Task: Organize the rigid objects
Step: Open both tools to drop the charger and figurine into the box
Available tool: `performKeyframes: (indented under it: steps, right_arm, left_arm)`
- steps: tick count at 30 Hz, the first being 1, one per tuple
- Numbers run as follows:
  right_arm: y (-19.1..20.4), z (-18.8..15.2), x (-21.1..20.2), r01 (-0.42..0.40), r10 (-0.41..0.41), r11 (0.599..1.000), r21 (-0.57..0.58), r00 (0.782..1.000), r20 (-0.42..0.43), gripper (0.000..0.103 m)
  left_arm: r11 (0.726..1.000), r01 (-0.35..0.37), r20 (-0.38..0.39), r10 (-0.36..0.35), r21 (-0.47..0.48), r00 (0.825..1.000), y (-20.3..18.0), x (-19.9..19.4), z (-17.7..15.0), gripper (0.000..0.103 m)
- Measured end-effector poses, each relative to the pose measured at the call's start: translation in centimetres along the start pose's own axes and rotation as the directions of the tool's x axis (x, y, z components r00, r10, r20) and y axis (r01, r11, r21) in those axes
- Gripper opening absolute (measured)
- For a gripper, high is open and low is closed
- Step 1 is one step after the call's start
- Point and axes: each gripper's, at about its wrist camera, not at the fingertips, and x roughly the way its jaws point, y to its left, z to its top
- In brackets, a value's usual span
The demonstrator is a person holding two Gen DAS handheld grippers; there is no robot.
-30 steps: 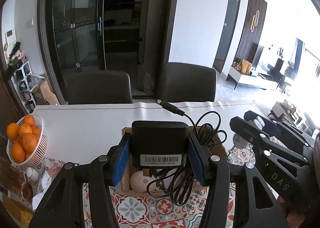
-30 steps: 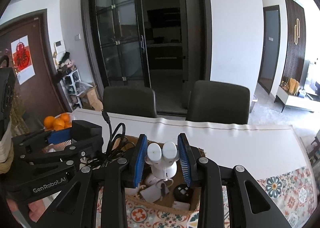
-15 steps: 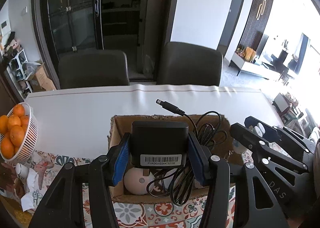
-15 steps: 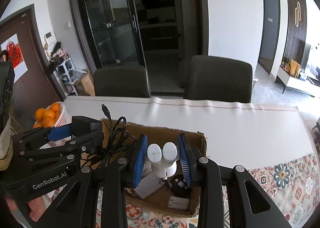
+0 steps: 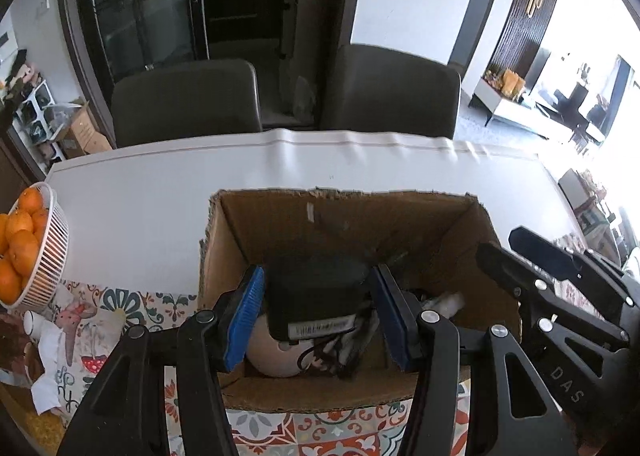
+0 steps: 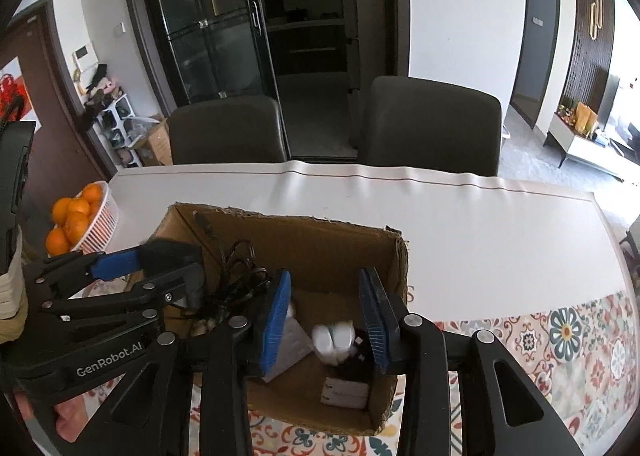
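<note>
An open cardboard box (image 5: 344,212) (image 6: 304,232) stands on the table. My left gripper (image 5: 318,310) is over the box's left half, and the black power adapter (image 5: 316,296) sits between its blue pads; I cannot tell whether the pads still press it. The adapter's black cable (image 6: 236,280) hangs into the box. A pale round object (image 5: 268,352) lies below the adapter. My right gripper (image 6: 326,318) is open over the box's right half. The small white toy (image 6: 334,340) is blurred below its pads, free of them. A white block (image 6: 294,344) and a white label card (image 6: 345,393) lie on the box floor.
A white basket of oranges (image 5: 24,252) (image 6: 80,220) stands at the table's left edge. A patterned cloth (image 6: 560,340) covers the near part of the white table (image 5: 160,192). Two dark chairs (image 6: 432,124) stand behind the table. Small white items (image 5: 52,344) lie left of the box.
Both grippers have moved down and forward over the box. My right gripper has opened and the white toy has dropped out of it. The adapter now sits lower, inside the box.
</note>
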Motion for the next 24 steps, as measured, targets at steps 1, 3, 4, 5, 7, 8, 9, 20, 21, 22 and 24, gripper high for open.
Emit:
performKeyframes:
  steps: [1, 3, 4, 5, 7, 8, 9, 20, 21, 22, 24]
  right_arm:
    - [0.0, 0.0, 0.0, 0.003, -0.003, 1.000, 0.001, 1.000, 0.000, 0.038]
    - [0.0, 0.0, -0.1, 0.006, -0.006, 1.000, 0.006, 1.000, -0.013, 0.038]
    - [-0.1, 0.0, -0.2, 0.006, -0.006, 1.000, 0.010, 1.000, -0.014, 0.038]
    - [-0.1, 0.0, -0.4, 0.012, -0.012, 1.000, 0.013, 1.000, -0.011, 0.038]
    - [0.0, -0.2, -1.1, 0.018, -0.018, 1.000, 0.010, 1.000, 0.002, 0.038]
    - [0.1, -0.2, -1.4, 0.021, -0.021, 1.000, 0.011, 1.000, 0.008, 0.038]
    - [0.2, -0.3, -1.8, 0.019, -0.020, 1.000, 0.011, 1.000, 0.014, 0.038]
    - [1.6, -1.9, -7.6, 0.041, -0.043, 0.999, 0.021, 0.993, 0.109, 0.057]
    - [1.8, -2.1, -8.5, 0.046, -0.048, 0.999, 0.018, 0.991, 0.123, 0.061]
    - [1.9, -2.3, -9.1, 0.050, -0.052, 0.999, 0.016, 0.990, 0.132, 0.062]
    - [2.3, -2.8, -10.7, 0.066, -0.067, 0.998, 0.011, 0.985, 0.158, 0.071]
  left_arm:
    - [1.000, -0.008, 0.006, 0.008, 0.004, 1.000, -0.1, -0.3, 0.1, 0.055]
    - [1.000, -0.023, 0.012, 0.023, 0.010, 1.000, -0.2, -0.6, 0.2, 0.055]
    - [0.999, -0.033, 0.019, 0.033, 0.012, 0.999, -0.2, -0.9, 0.1, 0.055]
    - [0.999, -0.044, 0.033, 0.044, 0.013, 0.999, -0.2, -1.5, 0.0, 0.056]
    - [0.998, -0.062, 0.053, 0.062, 0.012, 0.997, 0.0, -2.2, -0.3, 0.059]
    - [0.997, -0.071, 0.067, 0.070, 0.010, 0.995, 0.0, -2.9, -0.6, 0.059]
    - [0.997, -0.074, 0.077, 0.074, 0.007, 0.994, 0.1, -3.3, -0.8, 0.060]
    - [0.988, -0.156, 0.212, 0.153, -0.002, 0.965, 0.2, -10.4, -3.6, 0.080]
    - [0.986, -0.164, 0.226, 0.160, 0.001, 0.961, 0.1, -11.2, -3.9, 0.084]
    - [0.985, -0.172, 0.238, 0.167, 0.001, 0.957, 0.1, -11.8, -4.2, 0.086]
    - [0.984, -0.178, 0.265, 0.173, -0.005, 0.949, 0.2, -13.2, -5.0, 0.092]
